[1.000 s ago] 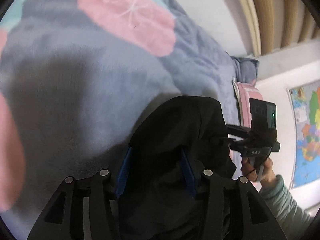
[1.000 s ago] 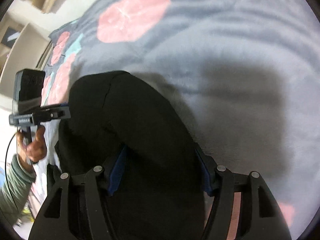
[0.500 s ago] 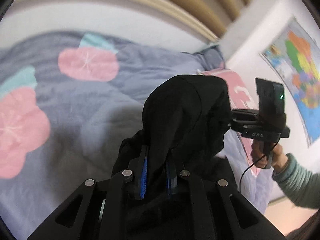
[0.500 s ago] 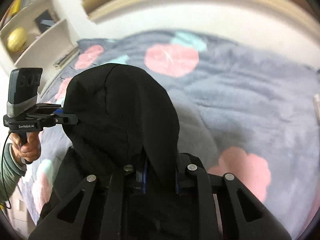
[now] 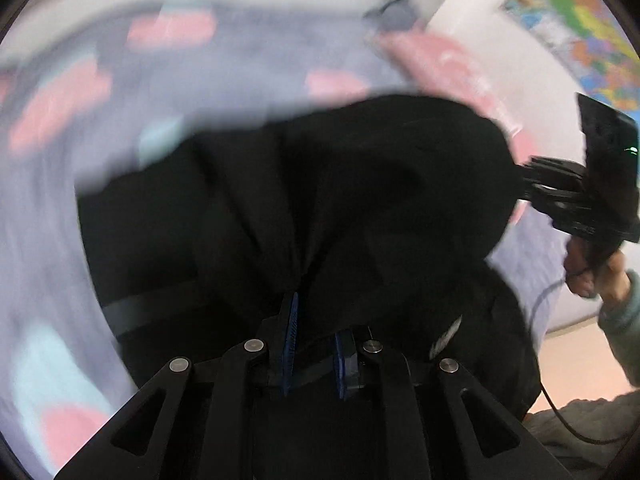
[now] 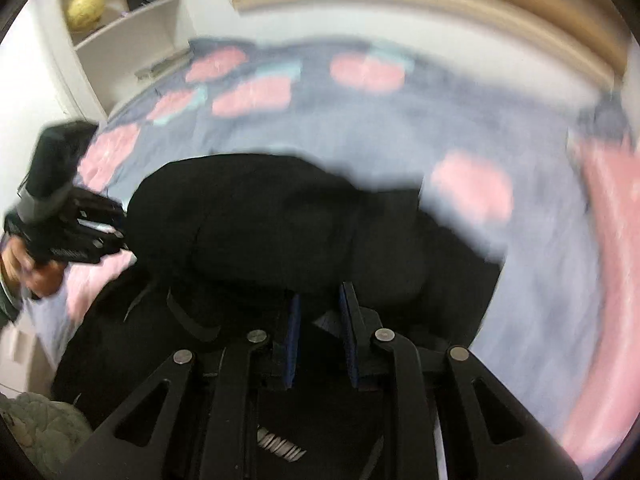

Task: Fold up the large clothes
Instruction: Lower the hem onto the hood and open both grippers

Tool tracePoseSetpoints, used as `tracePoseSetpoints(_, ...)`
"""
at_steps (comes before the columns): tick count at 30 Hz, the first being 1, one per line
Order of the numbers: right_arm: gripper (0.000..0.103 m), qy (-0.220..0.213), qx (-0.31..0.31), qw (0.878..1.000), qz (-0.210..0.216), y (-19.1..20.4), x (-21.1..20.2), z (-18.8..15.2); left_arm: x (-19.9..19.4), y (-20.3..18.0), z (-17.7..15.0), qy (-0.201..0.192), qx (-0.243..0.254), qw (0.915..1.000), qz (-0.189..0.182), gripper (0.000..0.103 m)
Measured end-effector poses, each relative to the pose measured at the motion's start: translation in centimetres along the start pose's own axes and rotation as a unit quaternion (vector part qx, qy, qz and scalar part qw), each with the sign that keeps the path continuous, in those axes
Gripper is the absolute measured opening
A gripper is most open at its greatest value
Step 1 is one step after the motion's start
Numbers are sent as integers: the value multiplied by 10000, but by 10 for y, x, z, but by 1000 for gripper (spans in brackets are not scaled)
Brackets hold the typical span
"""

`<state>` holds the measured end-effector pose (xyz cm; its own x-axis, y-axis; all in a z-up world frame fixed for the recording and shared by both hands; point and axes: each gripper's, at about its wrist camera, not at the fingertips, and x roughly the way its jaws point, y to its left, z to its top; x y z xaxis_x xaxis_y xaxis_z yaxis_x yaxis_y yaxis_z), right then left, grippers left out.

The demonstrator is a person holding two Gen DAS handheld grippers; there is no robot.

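A large black garment hangs in a bunch above the bed, stretched between both grippers. My left gripper has a fold of it pinched between its blue pads, though its jaws are opening slightly. At the far right of that view, my right gripper holds the garment's other end. In the right wrist view, the right gripper is shut on black cloth, and the left gripper grips it at the left edge. Both views are blurred by motion.
A grey-blue bed cover with pink and teal blotches lies under the garment. A pink pillow lies at the bed's end, and a map hangs on the wall. White shelves hold a yellow ball. A person's hand holds each gripper.
Both grippers went from open around the black cloth to shut on it. They rose and drew back across the bed, lifting the garment so more of it hangs out.
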<state>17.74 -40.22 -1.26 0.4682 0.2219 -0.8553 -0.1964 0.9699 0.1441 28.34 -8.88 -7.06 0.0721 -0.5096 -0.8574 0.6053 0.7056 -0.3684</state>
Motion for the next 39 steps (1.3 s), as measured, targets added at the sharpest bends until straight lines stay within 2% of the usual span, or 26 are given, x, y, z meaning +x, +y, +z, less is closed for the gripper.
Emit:
tracePoseSetpoints(2,23,441,333,9985,64,-3,26,-30,21,11,-30,203,-477,9986,55,16)
tracePoseSetpoints(5,23,913,928,9913,183,-20,45,-61,18,21,-44,248,-878,9958,-13,17)
tracePoseSetpoints(7,23,934,1166,9887,124,-30,37,-70,-3,21,-52,167,-929,9955,-76,17)
tracePoseSetpoints(9,25,829,1303,9880,38,-38,19,-67,-27,18,-56,29,-901,9959,30,17)
tracePoseSetpoints(10,30,768,1325,9882,5,-41,13,-62,-41,18,-53,-71,-899,9959,65,17)
tracePoseSetpoints(12,33,470,1349,9897,-112,-47,-11,-48,-68,13,-36,-370,-854,9956,117,17)
tracePoseSetpoints(15,34,-192,1512,9882,162,-47,-45,-9,-98,0,1,-820,-733,9939,38,19)
tracePoseSetpoints(16,38,-306,1528,9875,221,-44,-49,2,-102,-7,15,-933,-692,9932,-13,22)
tracePoseSetpoints(17,48,-466,1545,9864,305,-40,-53,22,-104,-12,26,-1034,-649,9925,-75,24)
tracePoseSetpoints(19,60,-559,1546,9860,292,-35,-51,51,-99,-26,57,-1160,-530,9917,-149,35)
tracePoseSetpoints(21,60,-585,1372,9882,348,-19,-37,77,-77,-36,74,-1086,-498,9925,-255,35)
tracePoseSetpoints(23,60,-315,1227,9917,238,-6,-12,83,-51,-35,78,-836,-623,9936,-446,35)
tracePoseSetpoints(24,60,-85,1200,9926,141,-2,5,81,-31,-32,75,-624,-713,9935,-627,35)
tracePoseSetpoints(26,60,384,1131,9928,-93,-2,37,61,-6,-26,62,-363,-795,9933,-759,35)
tracePoseSetpoints(27,60,604,1071,9922,-211,-5,55,44,9,-23,50,-188,-847,9939,-684,35)
tracePoseSetpoints(29,61,1133,1077,9867,-456,-10,91,9,53,-10,22,405,-1109,9926,-289,35)
tracePoseSetpoints(30,64,1384,1162,9824,-468,-16,111,-11,71,-7,10,611,-1222,9905,-179,34)
tracePoseSetpoints(31,68,1503,1350,9789,-296,-21,128,-29,84,-2,1,703,-1339,9883,-219,34)
tracePoseSetpoints(32,68,1330,1522,9792,-162,-25,136,-47,89,-1,-5,605,-1366,9885,-241,34)
tracePoseSetpoints(34,69,1011,1542,9827,-193,-25,131,-53,84,-7,-4,437,-1298,9904,-169,34)
tracePoseSetpoints(39,69,962,1282,9866,-319,-15,108,-53,55,-28,-4,266,-1056,9939,-154,34)
